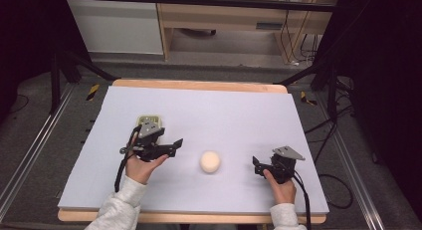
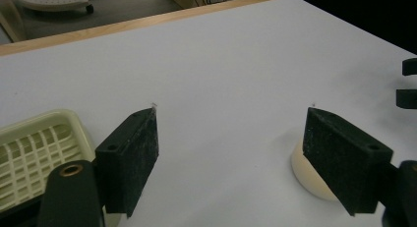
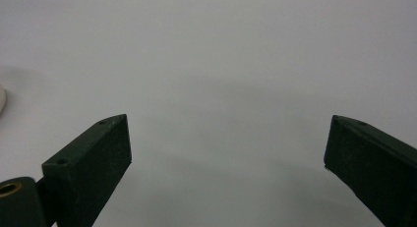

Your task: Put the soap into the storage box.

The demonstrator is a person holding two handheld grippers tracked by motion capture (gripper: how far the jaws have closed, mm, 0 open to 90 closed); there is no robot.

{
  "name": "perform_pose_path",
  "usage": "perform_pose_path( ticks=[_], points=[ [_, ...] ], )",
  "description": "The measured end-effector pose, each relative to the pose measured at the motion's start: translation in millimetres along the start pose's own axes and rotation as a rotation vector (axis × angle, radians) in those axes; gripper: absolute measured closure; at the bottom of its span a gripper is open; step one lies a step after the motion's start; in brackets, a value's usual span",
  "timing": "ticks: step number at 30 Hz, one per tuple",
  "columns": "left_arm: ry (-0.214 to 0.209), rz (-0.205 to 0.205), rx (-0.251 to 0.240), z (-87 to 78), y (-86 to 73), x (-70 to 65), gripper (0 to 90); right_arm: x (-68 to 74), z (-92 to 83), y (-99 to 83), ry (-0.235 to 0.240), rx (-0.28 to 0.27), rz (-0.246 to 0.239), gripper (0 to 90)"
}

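A cream round puck-shaped object (image 1: 210,162) lies on the pale mat between my two grippers. My left gripper (image 1: 176,146) is open just left of it, pointing right. In the left gripper view that gripper (image 2: 233,111) has its jaws spread wide, and the cream object (image 2: 302,173) sits partly behind the right jaw. A pale yellow slotted dish (image 1: 149,119) lies beneath and behind the left gripper, and the dish (image 2: 34,148) shows again at lower left. My right gripper (image 1: 255,166) is open right of the object, pointing left. Its jaws (image 3: 229,120) are wide apart over bare mat, with the object's edge (image 3: 1,99) at far left.
The pale mat (image 1: 224,115) covers a wooden table whose edge (image 1: 199,84) shows at the far side. Black frame legs and cables (image 1: 328,135) stand off the table's right side. The other gripper's jaws (image 2: 408,82) appear at the right edge of the left gripper view.
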State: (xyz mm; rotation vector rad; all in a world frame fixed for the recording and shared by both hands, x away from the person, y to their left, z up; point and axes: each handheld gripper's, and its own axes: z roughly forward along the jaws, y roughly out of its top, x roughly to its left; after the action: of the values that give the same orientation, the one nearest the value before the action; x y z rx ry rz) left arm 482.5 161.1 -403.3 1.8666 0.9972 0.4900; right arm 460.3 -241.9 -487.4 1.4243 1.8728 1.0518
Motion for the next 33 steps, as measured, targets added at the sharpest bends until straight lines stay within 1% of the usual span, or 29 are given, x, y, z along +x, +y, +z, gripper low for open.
perform_pose_path(
  ticks=[4, 11, 14, 18, 20, 21, 22, 24, 27, 28, 33],
  points=[
    [-0.006, 0.005, 0.012, 4.3, -0.3, -5.5, 21.2, -0.1, 0.0, -0.1, -0.001, -0.004, -0.006, 4.3],
    [-0.015, 0.007, 0.025, 9.5, -0.6, -12.0, 21.9, 0.8, -0.7, -0.1, 0.005, -0.003, -0.001, 4.3],
    [-0.012, 0.032, 0.029, 10.6, -1.5, -16.4, 22.2, -0.2, -0.6, 0.0, 0.012, -0.004, 0.003, 4.2],
    [-0.040, 0.039, 0.052, 14.4, -3.1, -22.1, 22.1, -0.6, -0.9, 0.0, 0.014, -0.003, 0.011, 4.3],
    [-0.045, 0.039, 0.058, 16.8, -4.3, -24.7, 22.1, -0.1, -1.2, -0.1, 0.012, -0.004, 0.008, 4.5],
    [-0.043, 0.048, 0.069, 19.9, -5.7, -27.6, 22.1, 0.1, -0.9, -0.2, 0.006, -0.005, 0.004, 4.6],
    [-0.043, 0.048, 0.069, 19.9, -5.7, -27.6, 22.0, 0.1, -0.9, -0.2, 0.006, -0.005, 0.004, 4.6],
    [-0.044, 0.060, 0.080, 23.3, -7.3, -31.2, 22.0, 0.1, -1.0, -0.1, 0.011, -0.002, 0.008, 4.7],
    [-0.052, 0.067, 0.085, 28.3, -9.0, -37.7, 22.0, -0.2, -1.0, 0.0, 0.013, -0.001, 0.008, 4.7],
    [-0.060, 0.075, 0.089, 29.7, -9.3, -39.7, 22.0, -0.1, -1.1, -0.1, 0.012, -0.003, 0.010, 4.7],
    [-0.090, 0.081, 0.096, 38.6, -10.1, -50.1, 22.0, -0.1, -1.1, -0.4, 0.003, -0.009, 0.004, 4.7]
  ],
)
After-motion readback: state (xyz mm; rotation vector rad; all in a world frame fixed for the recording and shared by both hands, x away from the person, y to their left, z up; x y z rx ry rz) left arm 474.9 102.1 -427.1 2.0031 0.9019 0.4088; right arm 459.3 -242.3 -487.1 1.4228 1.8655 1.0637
